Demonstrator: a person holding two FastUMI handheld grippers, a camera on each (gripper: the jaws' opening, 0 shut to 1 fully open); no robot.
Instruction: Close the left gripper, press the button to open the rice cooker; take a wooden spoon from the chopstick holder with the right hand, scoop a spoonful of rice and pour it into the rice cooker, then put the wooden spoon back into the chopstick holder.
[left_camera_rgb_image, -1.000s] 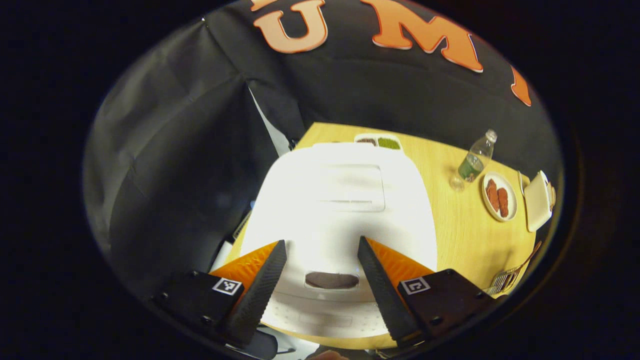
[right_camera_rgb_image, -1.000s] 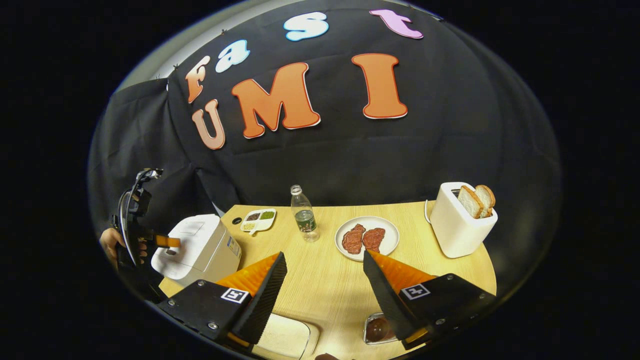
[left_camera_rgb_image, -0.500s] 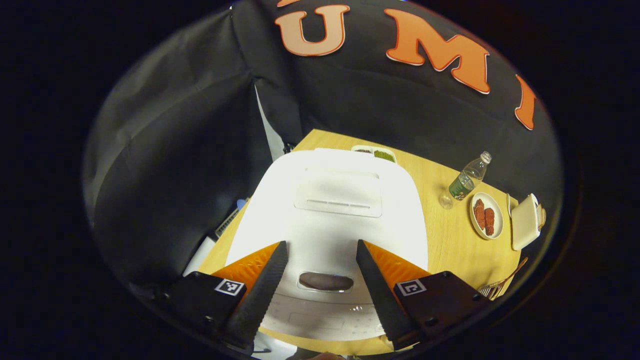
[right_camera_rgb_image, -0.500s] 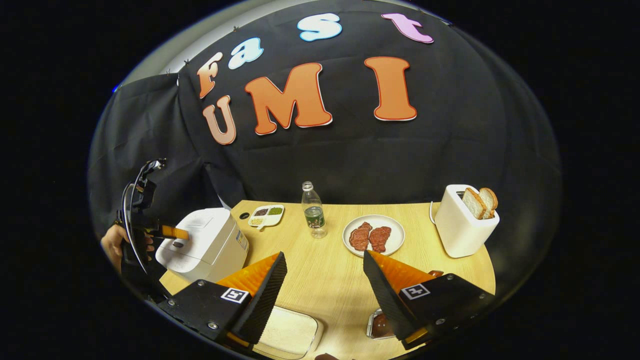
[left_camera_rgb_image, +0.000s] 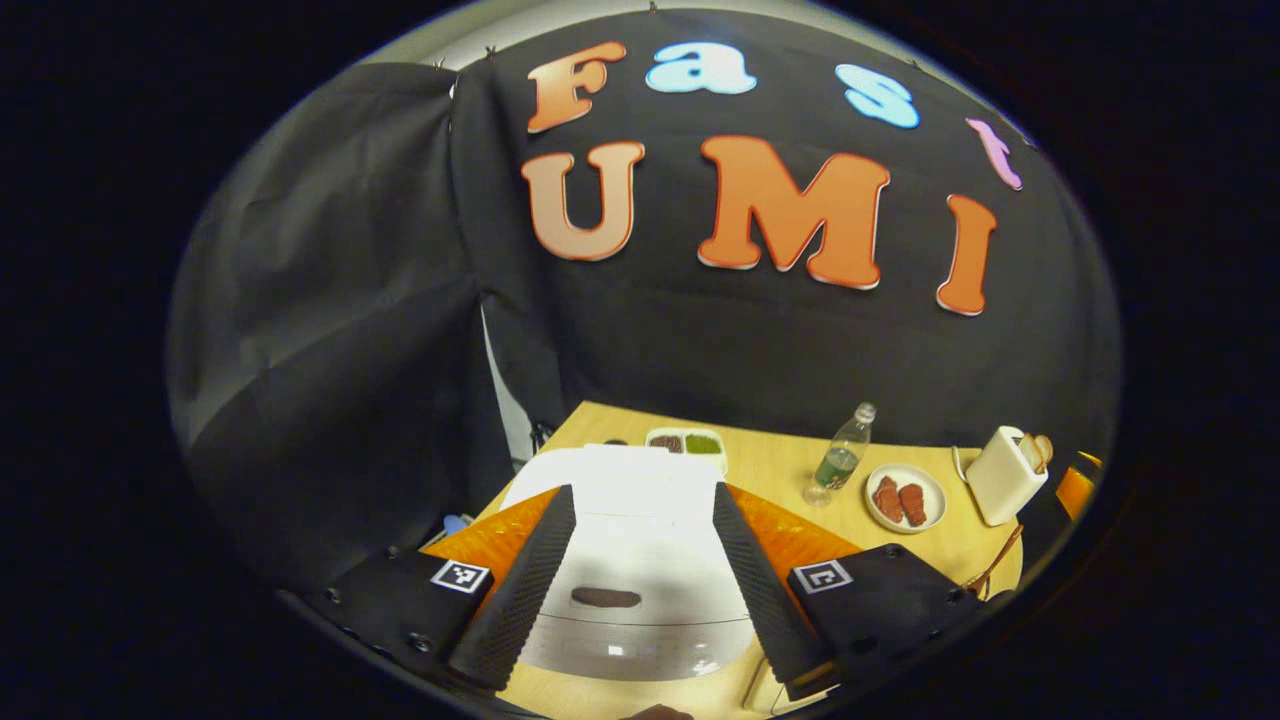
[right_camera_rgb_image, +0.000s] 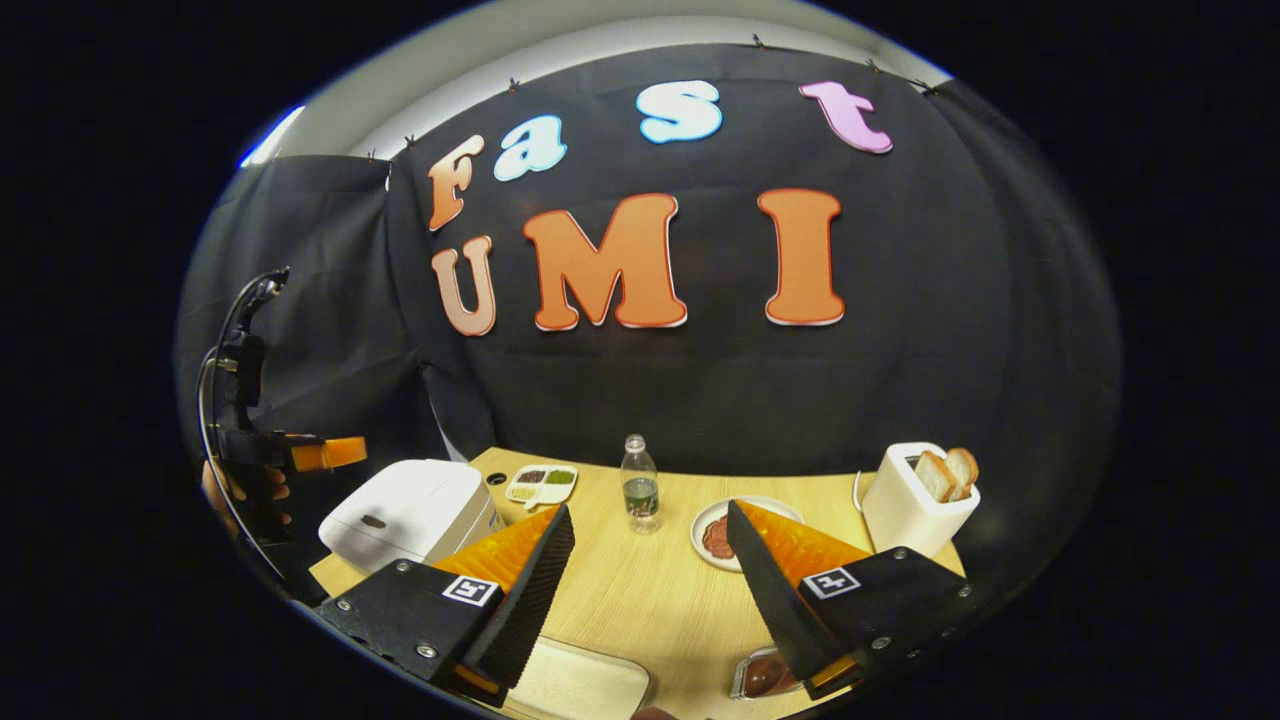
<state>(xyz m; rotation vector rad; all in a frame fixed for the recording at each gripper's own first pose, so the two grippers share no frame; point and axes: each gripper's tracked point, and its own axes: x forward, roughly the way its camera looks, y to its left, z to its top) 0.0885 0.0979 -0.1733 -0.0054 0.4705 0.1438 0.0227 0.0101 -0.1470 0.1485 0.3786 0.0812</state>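
The left tongs (left_camera_rgb_image: 635, 500) hang spread apart above the cooker (left_camera_rgb_image: 630, 560) (lid down, its button (left_camera_rgb_image: 605, 598) untouched) at the tabletop's (right_camera_rgb_image: 640, 590) left end. The right tongs (right_camera_rgb_image: 650, 520) gape too, gripping nothing, near the bottle (right_camera_rgb_image: 638, 485).

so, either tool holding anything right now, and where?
Nothing held. Left tool and right tool are both open, with nothing between their fingers.
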